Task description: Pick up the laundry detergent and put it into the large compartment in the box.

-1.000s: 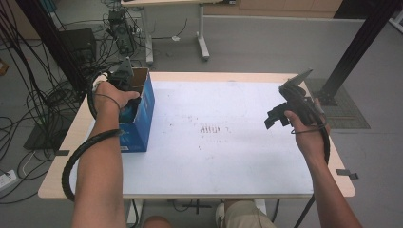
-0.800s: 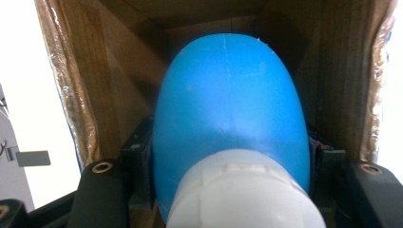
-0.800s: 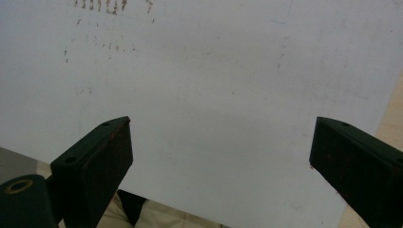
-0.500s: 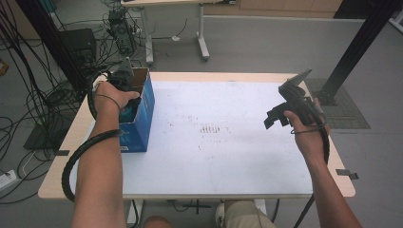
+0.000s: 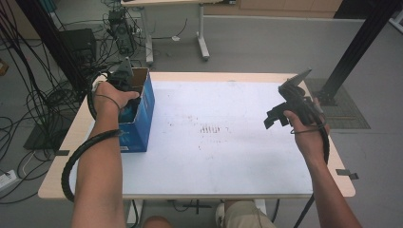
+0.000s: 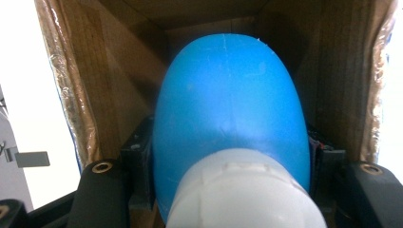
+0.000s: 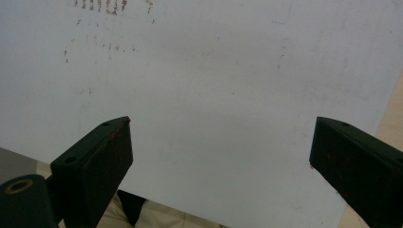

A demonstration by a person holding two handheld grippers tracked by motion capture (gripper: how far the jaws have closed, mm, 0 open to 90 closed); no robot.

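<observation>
Right gripper point(image 7: 218, 156) hangs over the near-right part of the white table point(image 5: 228, 156), jaws spread wide with nothing between them, only bare stained tabletop under them. Left gripper point(image 5: 124, 80) is down inside the open blue cardboard box point(image 5: 141, 118) at the far-left table edge. Its jaws are clamped on a blue bottle point(image 6: 228, 109) with a white cap point(image 6: 242, 190), brown box walls all around.

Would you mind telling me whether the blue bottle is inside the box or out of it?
Inside: cardboard box walls surround the blue bottle.
</observation>
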